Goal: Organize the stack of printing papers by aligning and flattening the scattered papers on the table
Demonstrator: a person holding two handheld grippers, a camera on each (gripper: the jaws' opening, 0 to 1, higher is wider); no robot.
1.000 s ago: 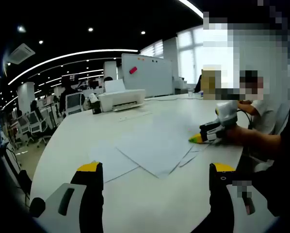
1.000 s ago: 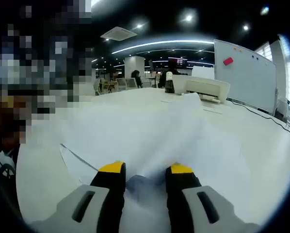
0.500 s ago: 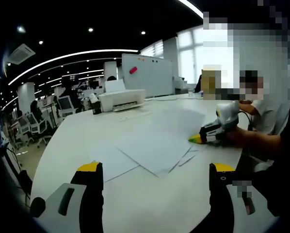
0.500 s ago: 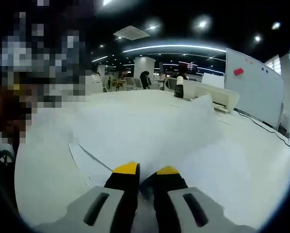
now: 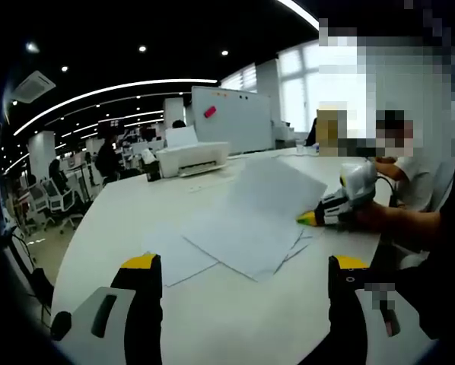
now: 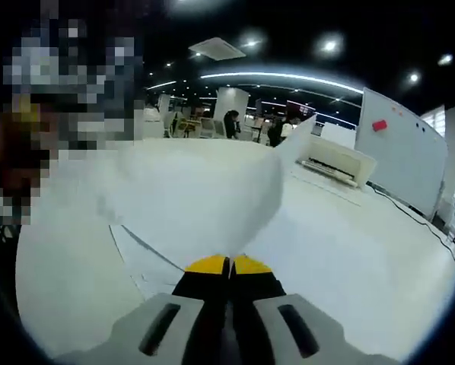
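Several white printing papers (image 5: 243, 239) lie fanned out on the white table (image 5: 128, 209). One top sheet (image 5: 277, 186) is raised off the pile at its right edge. My right gripper (image 5: 313, 217), yellow-tipped and held in a hand, pinches that edge. In the right gripper view the jaws (image 6: 229, 265) are closed together on the lifted sheet (image 6: 189, 198), which curves up and covers much of the table ahead. A flat sheet (image 6: 147, 262) shows beneath it on the left. My left gripper (image 5: 243, 265) hovers near the table's front, open wide, with nothing between its jaws.
A white printer (image 5: 191, 156) sits at the far side of the table, seen also as the printer (image 6: 335, 160) in the right gripper view. A whiteboard (image 5: 231, 114) stands behind it. Office chairs and people fill the far left background. A person's arm (image 5: 406, 220) reaches in from the right.
My right gripper's jaws have closed fully on the top sheet's edge and raised it off the pile. The left gripper has stayed open and still.
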